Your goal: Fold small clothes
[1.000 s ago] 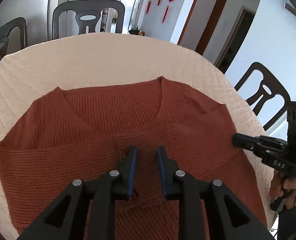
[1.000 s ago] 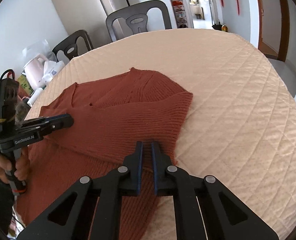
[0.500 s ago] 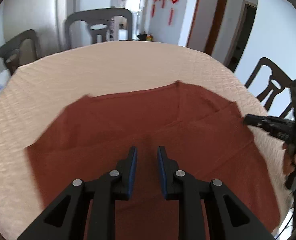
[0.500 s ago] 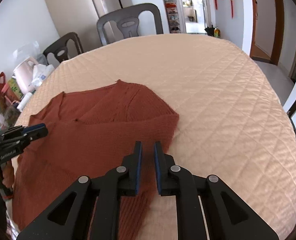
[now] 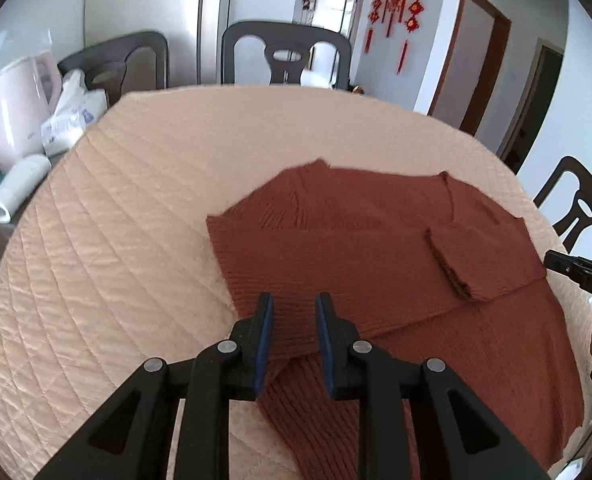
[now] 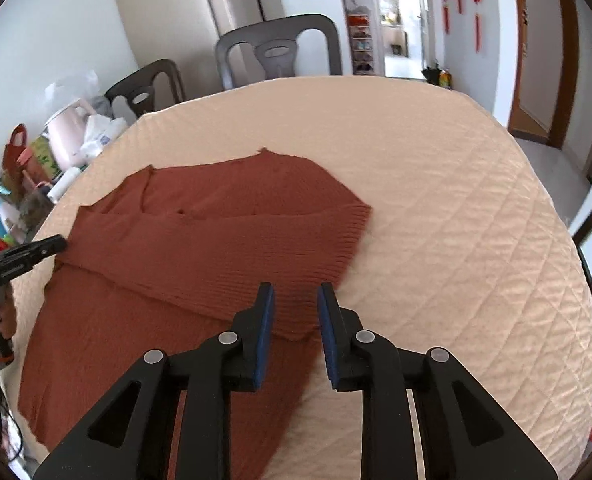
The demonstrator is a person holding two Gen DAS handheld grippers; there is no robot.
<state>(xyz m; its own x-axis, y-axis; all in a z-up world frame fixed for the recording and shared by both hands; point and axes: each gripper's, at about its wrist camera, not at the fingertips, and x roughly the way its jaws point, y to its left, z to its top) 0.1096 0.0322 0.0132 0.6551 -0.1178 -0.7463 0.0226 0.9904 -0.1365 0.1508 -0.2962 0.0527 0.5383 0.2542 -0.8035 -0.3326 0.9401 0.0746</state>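
A rust-brown ribbed knit sweater [image 5: 376, 248] lies flat on the beige quilted table cover [image 5: 135, 208], with both sleeves folded in across its body; a sleeve cuff [image 5: 448, 268] lies on top. In the right wrist view the sweater [image 6: 199, 248] lies the same way. My left gripper [image 5: 293, 312] is open and empty above the sweater's left folded edge. My right gripper [image 6: 294, 304] is open and empty above the right folded edge. Each gripper shows at the edge of the other's view: the right one [image 5: 576, 274], the left one [image 6: 27, 254].
Dark chairs [image 5: 285, 54] stand around the round table. A pink kettle [image 5: 19, 108], plastic bags [image 5: 75, 116] and a white roll [image 5: 15, 188] sit on a side surface at the left. The cover [image 6: 456, 208] lies bare to the right of the sweater.
Both grippers have pulled back and apart from the sweater's middle toward its outer edges. The right gripper's jaws have opened wider; the left one has swung left.
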